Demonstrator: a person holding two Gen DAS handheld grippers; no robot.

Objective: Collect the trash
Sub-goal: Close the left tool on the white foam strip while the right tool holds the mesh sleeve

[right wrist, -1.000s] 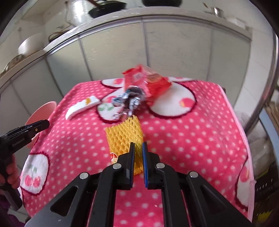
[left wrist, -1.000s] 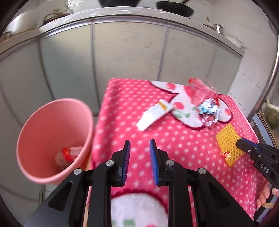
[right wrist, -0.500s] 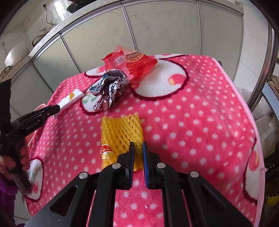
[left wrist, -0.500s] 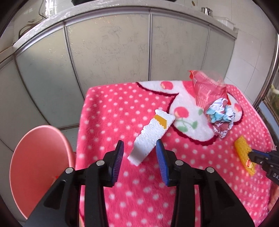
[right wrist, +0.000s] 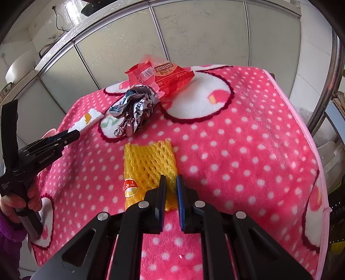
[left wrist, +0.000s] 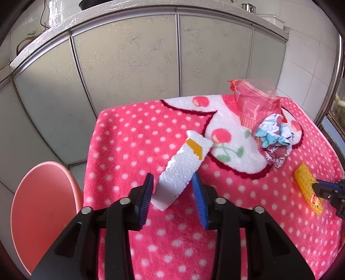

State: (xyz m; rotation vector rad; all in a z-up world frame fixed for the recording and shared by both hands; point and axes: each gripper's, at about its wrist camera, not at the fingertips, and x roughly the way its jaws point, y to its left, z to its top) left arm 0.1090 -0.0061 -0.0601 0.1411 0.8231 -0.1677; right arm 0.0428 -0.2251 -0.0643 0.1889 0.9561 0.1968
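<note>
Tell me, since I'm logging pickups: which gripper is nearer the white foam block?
Left. The left gripper straddles the white foam block; the right gripper sits across the table on the yellow foam net.

Foam block (left wrist: 183,170) left of foil wad (left wrist: 273,140) on blanket (left wrist: 129,140)

Daylit grey cabinet doors (left wrist: 138,64) stand under a countertop (left wrist: 151,10), beside white wall tiles (left wrist: 301,71).

Right gripper (right wrist: 171,187) pinching yellow foam net (right wrist: 148,163)
</note>
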